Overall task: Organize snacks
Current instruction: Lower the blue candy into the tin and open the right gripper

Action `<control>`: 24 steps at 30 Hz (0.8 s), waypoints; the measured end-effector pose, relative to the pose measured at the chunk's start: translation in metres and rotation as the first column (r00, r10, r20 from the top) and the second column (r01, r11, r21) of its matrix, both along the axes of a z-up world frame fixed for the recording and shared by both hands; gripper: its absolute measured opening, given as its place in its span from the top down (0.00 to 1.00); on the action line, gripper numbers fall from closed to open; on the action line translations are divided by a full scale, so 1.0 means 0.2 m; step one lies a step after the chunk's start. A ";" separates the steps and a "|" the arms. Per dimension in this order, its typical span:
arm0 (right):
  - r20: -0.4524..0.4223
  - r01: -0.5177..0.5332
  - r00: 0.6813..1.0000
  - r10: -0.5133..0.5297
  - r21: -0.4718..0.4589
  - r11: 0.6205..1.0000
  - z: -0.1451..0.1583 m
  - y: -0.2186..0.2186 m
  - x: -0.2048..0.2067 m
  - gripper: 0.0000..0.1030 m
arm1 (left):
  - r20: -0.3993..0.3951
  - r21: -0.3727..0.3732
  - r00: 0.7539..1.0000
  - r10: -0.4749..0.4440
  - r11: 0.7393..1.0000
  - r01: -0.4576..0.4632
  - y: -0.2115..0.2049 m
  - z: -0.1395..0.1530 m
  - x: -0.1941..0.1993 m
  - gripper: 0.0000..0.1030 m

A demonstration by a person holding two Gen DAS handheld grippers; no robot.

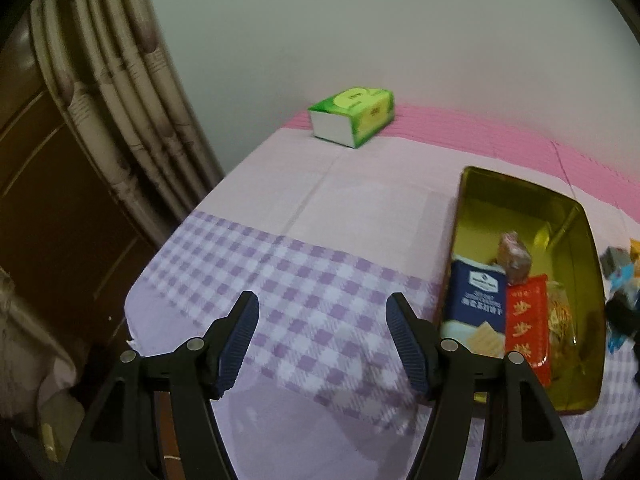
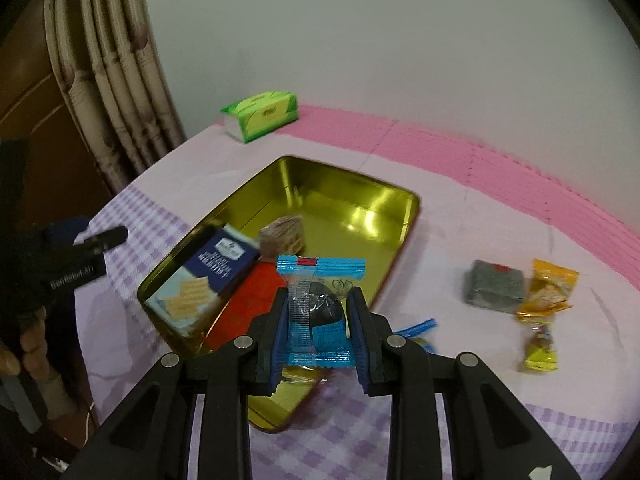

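- Blue-wrapped snack (image 2: 320,312) clamped between right gripper (image 2: 320,334) pads, held over near end of gold tin (image 2: 360,200).
- Tin sits on checked cloth (image 1: 320,280); inside: navy cracker box (image 2: 208,276), red packet (image 1: 526,320), brown wrapped piece (image 2: 282,236).
- Grey packet (image 2: 494,286) and yellow wrappers (image 2: 546,292) lie loose on cloth, right of tin.
- Left gripper (image 1: 320,340) fingers spread wide, empty, left of tin.
- Green tissue pack (image 1: 352,114) at far edge by wall.

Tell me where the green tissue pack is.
The green tissue pack lies at the table's far edge near the wall, beyond the gold tin and beside the curtain, left of centre in the right wrist view.
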State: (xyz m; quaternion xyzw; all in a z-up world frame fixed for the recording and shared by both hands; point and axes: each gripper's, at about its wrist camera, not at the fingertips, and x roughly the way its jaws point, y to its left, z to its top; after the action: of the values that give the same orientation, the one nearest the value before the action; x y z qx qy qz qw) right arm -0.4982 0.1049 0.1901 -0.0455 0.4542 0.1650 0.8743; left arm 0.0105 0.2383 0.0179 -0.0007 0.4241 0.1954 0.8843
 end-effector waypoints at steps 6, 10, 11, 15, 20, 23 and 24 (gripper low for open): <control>-0.036 -0.034 0.999 0.033 -0.025 0.999 -0.39 0.05 0.40 0.75 | -0.007 -0.050 0.999 0.043 0.998 -0.044 0.07 0.00 0.01 0.34; -0.055 -0.047 0.998 0.045 -0.043 0.998 -0.71 -0.08 0.83 0.75 | -0.015 -0.053 0.999 0.047 0.997 -0.048 0.07 -0.01 0.01 0.34; -0.060 -0.048 0.997 0.045 -0.047 0.998 -0.72 -0.07 0.84 0.75 | -0.015 -0.052 0.999 0.046 0.998 -0.047 0.07 -0.01 0.01 0.34; -0.075 -0.052 0.996 0.047 -0.065 0.997 -0.81 -0.16 1.27 0.75 | -0.016 -0.048 0.998 0.053 0.997 -0.053 0.08 -0.02 0.02 0.34; -0.089 -0.053 0.995 0.046 -0.077 0.996 -0.86 -0.28 1.60 0.74 | -0.020 -0.069 0.997 0.069 0.995 -0.070 0.11 -0.02 0.02 0.34; -0.094 -0.052 0.995 0.044 -0.080 0.995 -0.86 -0.33 1.73 0.74 | -0.019 -0.070 0.997 0.068 0.995 -0.069 0.12 -0.02 0.02 0.34; -0.096 -0.052 0.994 0.044 -0.080 0.995 -0.86 -0.34 1.77 0.74 | -0.020 -0.069 0.998 0.067 0.995 -0.068 0.12 -0.02 0.02 0.34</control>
State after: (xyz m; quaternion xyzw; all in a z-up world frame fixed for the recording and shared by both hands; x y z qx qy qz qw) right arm -0.1439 0.0377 0.0176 -0.0844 0.5000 0.1692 0.8451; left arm 0.0144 0.2616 0.0140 -0.0444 0.4382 0.2103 0.8728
